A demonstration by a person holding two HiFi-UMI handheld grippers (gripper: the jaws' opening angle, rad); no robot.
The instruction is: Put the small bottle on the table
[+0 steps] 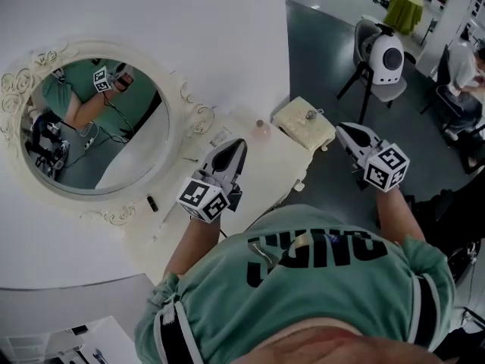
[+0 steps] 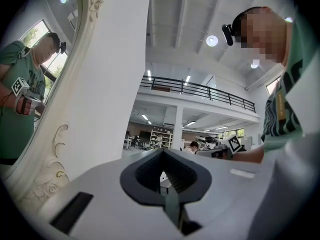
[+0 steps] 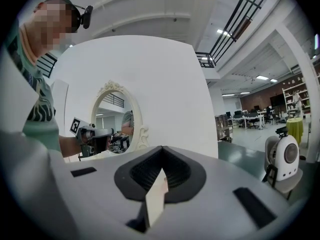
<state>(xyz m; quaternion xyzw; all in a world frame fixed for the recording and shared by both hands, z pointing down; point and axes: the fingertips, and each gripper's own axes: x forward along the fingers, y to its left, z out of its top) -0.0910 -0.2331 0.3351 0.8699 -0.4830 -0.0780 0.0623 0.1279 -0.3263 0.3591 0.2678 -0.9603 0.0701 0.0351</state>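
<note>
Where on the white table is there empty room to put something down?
The bare strip of table between the left gripper and the cream box is free. It is busier along the back, with the small bottle and a little black thing by the mirror frame.

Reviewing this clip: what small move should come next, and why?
Probably just ease both grippers back. The left gripper and the right gripper both have their jaws shut on nothing. A small pinkish item, likely the small bottle, already stands on the white table beside the cream box. The task looks done.
</note>
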